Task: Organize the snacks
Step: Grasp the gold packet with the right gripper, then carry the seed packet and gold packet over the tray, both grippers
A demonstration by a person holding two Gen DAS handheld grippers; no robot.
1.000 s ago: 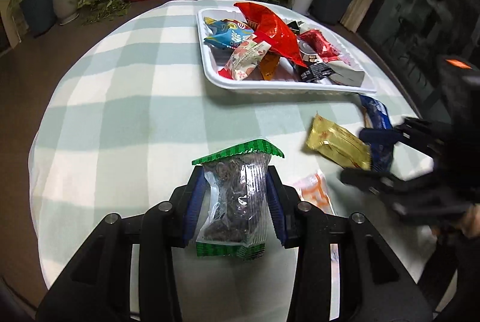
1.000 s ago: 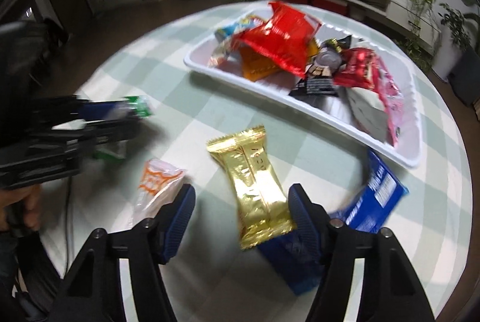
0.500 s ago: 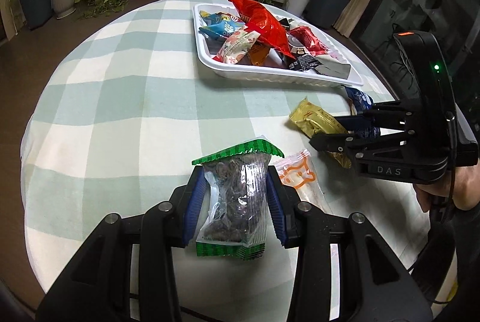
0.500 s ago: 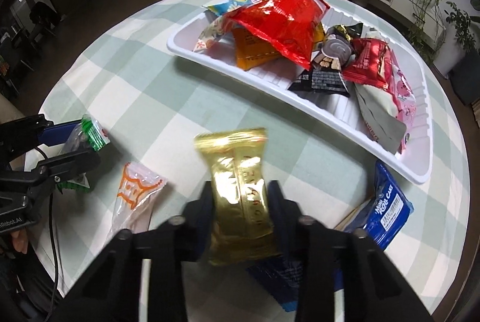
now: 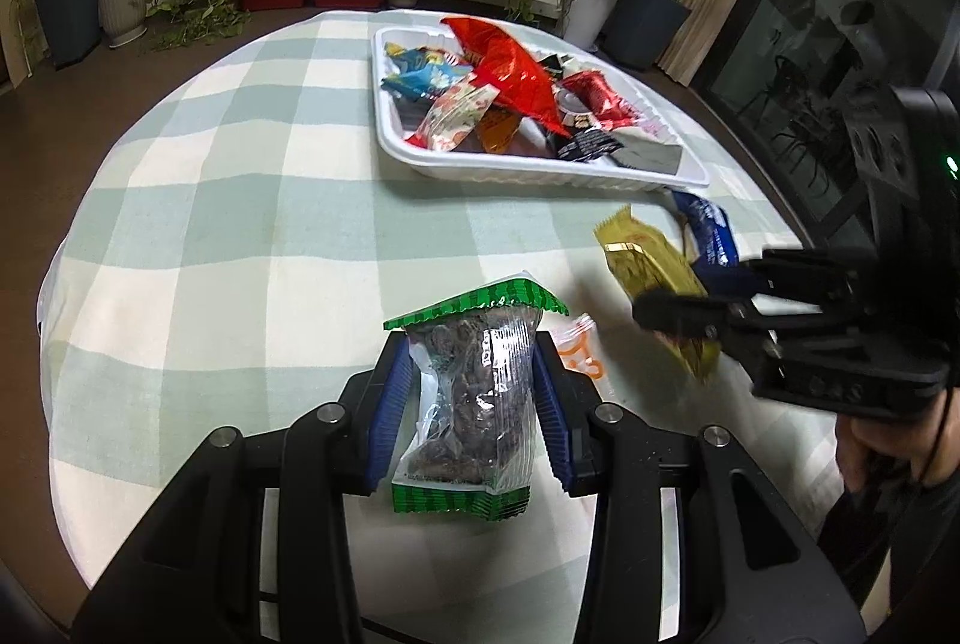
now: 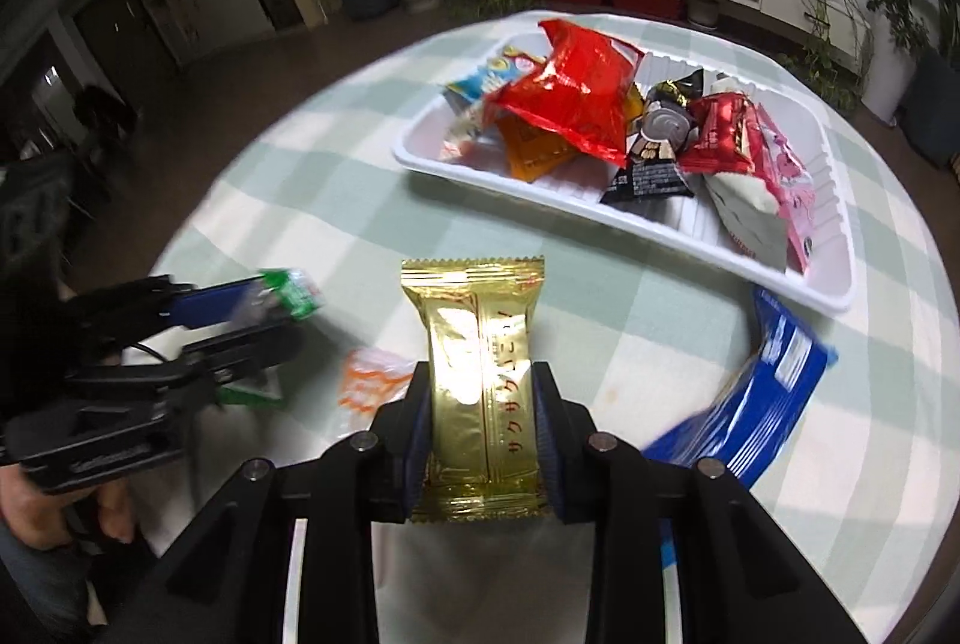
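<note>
- Two grippers hold a snack each, and we see both above the checked table.
- Our left gripper has its blue pads pressed on the sides of a clear green-edged packet of dark pieces; the packet stands lengthwise between the fingers, its green top edge poking out past the tips.
- Our right gripper is clamped narrowly on a gold bar, gripping its lower half, so most of the wrapper sticks out forward toward the tray.
- From the left wrist view the gold bar looks clear of the cloth, though blur makes that hard to confirm.
- The white tray sits farther back on the table, holding a red bag and other packets.
- A blue pack lies on the cloth just right of the right gripper, near the tray's corner.
- A small orange-printed wrapper lies on the cloth between the two grippers.
- A second ago, the right gripper's fingers stood wide either side of the gold bar as it lay flat on the table; since then they have closed on it.
- The left gripper's hold on the green packet looks unchanged.
</note>
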